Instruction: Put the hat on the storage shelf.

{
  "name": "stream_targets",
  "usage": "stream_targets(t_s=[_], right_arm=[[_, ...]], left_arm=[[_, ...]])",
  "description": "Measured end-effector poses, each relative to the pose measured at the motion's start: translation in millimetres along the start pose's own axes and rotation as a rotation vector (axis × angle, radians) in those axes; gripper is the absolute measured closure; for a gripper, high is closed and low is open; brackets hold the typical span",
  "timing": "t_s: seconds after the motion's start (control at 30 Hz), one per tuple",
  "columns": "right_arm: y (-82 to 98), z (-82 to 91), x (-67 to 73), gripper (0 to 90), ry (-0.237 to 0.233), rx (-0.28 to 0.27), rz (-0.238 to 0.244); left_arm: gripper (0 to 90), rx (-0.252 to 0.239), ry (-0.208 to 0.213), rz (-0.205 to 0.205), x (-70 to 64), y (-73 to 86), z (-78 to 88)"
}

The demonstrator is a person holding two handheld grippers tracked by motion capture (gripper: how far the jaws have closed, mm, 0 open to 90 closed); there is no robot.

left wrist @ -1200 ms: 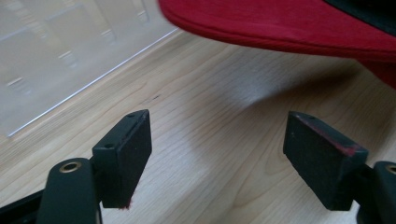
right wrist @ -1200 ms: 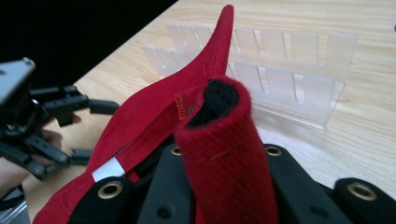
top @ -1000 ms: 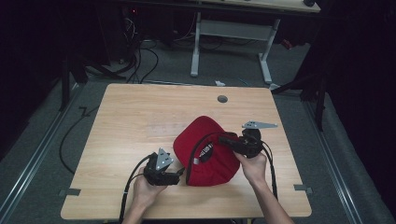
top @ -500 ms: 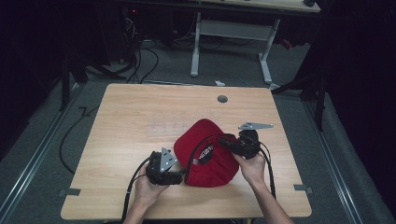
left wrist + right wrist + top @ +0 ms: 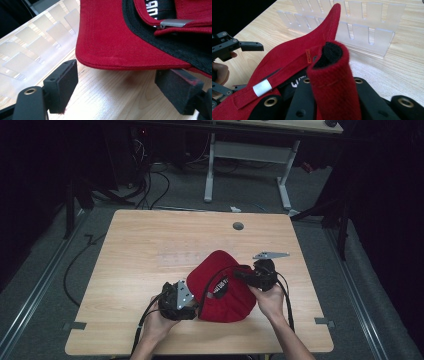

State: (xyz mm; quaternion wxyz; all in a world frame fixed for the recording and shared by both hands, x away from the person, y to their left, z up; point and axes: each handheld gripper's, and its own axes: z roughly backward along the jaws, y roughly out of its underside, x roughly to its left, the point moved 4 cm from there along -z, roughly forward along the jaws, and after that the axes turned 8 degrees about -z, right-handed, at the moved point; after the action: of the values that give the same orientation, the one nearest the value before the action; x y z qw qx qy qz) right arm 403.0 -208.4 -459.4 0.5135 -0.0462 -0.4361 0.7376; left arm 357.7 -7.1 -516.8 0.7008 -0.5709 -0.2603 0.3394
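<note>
We see a red baseball cap (image 5: 222,287) lying on the near right part of the wooden table (image 5: 150,250), between our two hands. Our right gripper (image 5: 239,276) has its jaws pinched tight on a fold of the cap's red fabric with the black sweatband inside it (in the right gripper view the fold (image 5: 332,75) stands up between the jaws). The cap's adjustable strap with its metal clasp (image 5: 175,23) lies across the opening.

Our left gripper (image 5: 196,306) sits at the cap's near left edge with its jaws wide apart; in the left gripper view the two black pads (image 5: 61,87) flank the red brim (image 5: 112,42), which hangs just above the table, and neither pad presses on it. A clear acrylic slotted rack (image 5: 362,27) stands on the table just behind the cap.
</note>
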Motion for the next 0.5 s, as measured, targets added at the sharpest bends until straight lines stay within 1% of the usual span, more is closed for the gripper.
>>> stream_targets(t_s=[0.13, 0.17, 0.27, 0.37, 0.4, 0.43, 0.47, 0.5], right_arm=[[0.5, -1.0, 2.3, 82.7, -0.036, 0.017, -0.018], [0.8, -1.8, 3.2, 82.7, -0.033, 0.020, -0.009], [1.0, -2.1, 4.3, 82.7, -0.032, 0.025, -0.007], [2.2, -2.2, 7.2, 82.7, -0.060, 0.043, -0.016], [2.2, -2.2, 7.2, 82.7, -0.060, 0.043, -0.016], [2.6, -2.2, 8.6, 82.7, -0.071, 0.048, -0.016], [3.9, -3.4, 12.7, 82.6, -0.106, 0.064, -0.020], [4.4, -4.5, 15.2, 82.6, -0.098, 0.066, -0.011]], left_arm=[[20.2, -0.015, 0.009, -0.012, -3.6, -3.0, -0.1], [20.2, -0.020, 0.006, -0.023, -3.8, -3.7, 0.1], [20.9, -0.023, 0.003, -0.030, -3.5, -4.2, 0.3], [24.3, -0.019, -0.004, -0.041, -1.7, -3.2, 1.0], [26.2, -0.019, -0.004, -0.041, -1.7, -3.2, 1.0], [26.2, -0.026, 0.004, -0.041, -2.6, -3.7, 2.0], [31.6, -0.049, 0.026, -0.033, -5.1, -6.8, 4.4], [33.3, -0.051, 0.027, -0.032, -5.2, -7.3, 4.5]])
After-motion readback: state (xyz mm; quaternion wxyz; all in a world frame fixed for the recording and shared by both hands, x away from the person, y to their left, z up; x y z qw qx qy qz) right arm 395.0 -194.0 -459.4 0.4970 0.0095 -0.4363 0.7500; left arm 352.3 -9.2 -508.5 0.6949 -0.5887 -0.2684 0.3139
